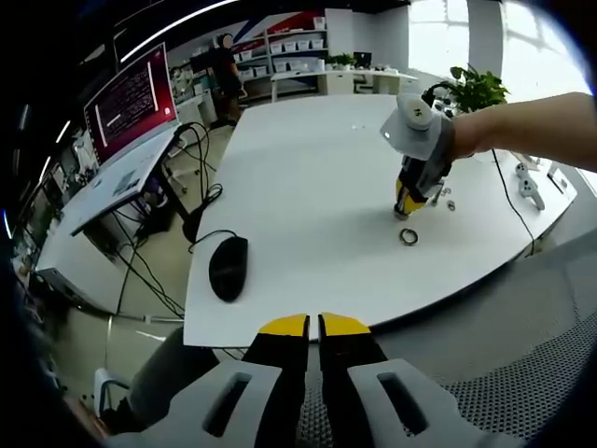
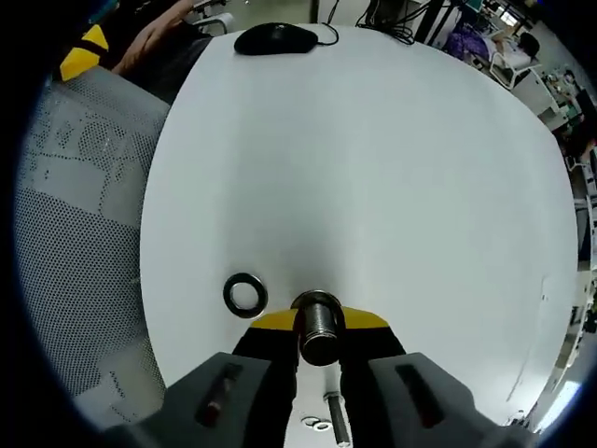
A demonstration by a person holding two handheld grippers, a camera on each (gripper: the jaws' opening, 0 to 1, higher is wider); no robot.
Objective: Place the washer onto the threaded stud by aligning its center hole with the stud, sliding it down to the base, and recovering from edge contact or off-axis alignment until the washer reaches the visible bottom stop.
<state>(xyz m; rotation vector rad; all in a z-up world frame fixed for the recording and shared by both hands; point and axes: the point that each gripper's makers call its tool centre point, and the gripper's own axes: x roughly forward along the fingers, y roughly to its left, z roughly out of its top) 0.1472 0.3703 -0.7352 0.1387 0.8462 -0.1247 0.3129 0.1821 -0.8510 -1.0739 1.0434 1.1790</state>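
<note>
In the right gripper view, the right tongs [image 2: 319, 329] rise from 6 o'clock with their yellow-tipped jaws closed on a threaded stud [image 2: 319, 322], which stands between the tips with its round end face toward the camera. The washer [image 2: 245, 294], a dark ring, lies flat on the white bench [image 2: 373, 168] just beside the stud at about 9 o'clock from it, apart from the tongs. Below the jaws, near 6 o'clock, a few small metal parts [image 2: 334, 415] lie on the bench; what they are is too small to tell. A black computer mouse [image 2: 275, 38] sits at the far edge of the bench near 12 o'clock, and a grey mesh chair [image 2: 79, 233] fills the 9 o'clock side.

In the left gripper view, the left tongs [image 1: 313, 326] come up from 6 o'clock with the yellow tips nearly touching and nothing between them, held off the bench edge over the chair. Across the bench toward 2 o'clock, a hand [image 1: 471, 135] holds the right tongs pointing down at the bench top, with the washer lying just at 6 o'clock of their tip. The mouse rests near the bench's 9 o'clock edge, and a red monitor [image 1: 131, 101] stands at 10 o'clock.
</note>
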